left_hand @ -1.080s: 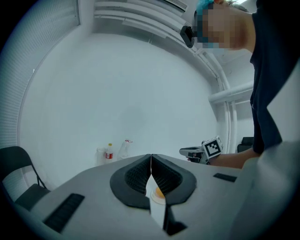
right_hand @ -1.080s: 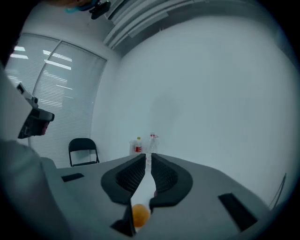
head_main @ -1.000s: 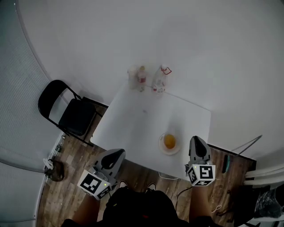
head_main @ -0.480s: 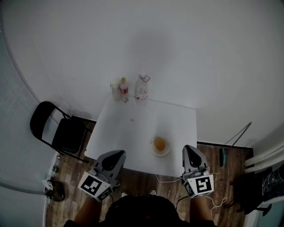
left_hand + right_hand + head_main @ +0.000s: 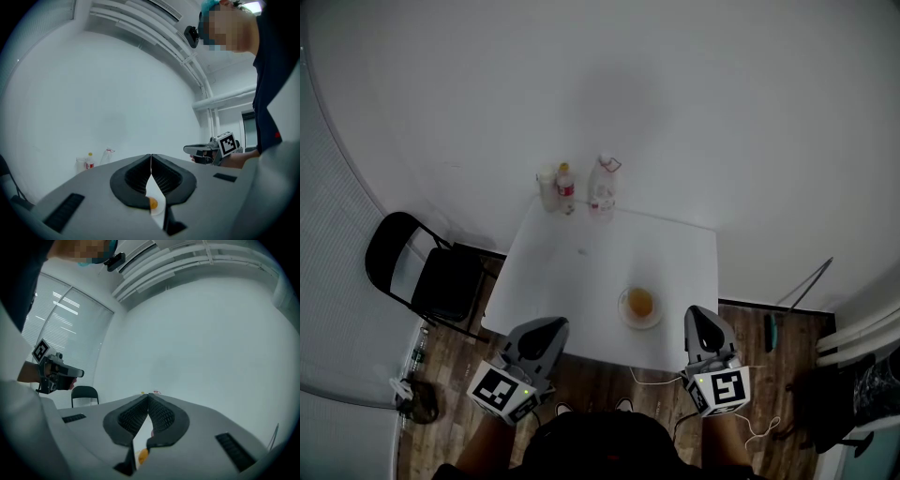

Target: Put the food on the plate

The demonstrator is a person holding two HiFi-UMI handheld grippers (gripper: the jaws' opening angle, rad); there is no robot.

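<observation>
An orange piece of food (image 5: 640,302) lies on a small pale plate (image 5: 625,316) near the front right of the white table (image 5: 581,281). Both grippers hang off the table's near edge, held level. My left gripper (image 5: 555,323) is shut with nothing in it, left of the plate. My right gripper (image 5: 697,313) is shut and empty too, just right of the plate. The food (image 5: 153,203) shows low between the left jaws in the left gripper view, and the food (image 5: 142,455) peeks under the right jaws in the right gripper view.
Two bottles (image 5: 602,188) and a small jar (image 5: 547,188) stand at the table's far edge. A black folding chair (image 5: 427,274) stands left of the table. Cables and a blue-handled tool (image 5: 771,332) lie on the wooden floor at right.
Both grippers have drawn back from the table and risen a little; the table and plate now sit further from me in the head view. The food stays on the plate.
</observation>
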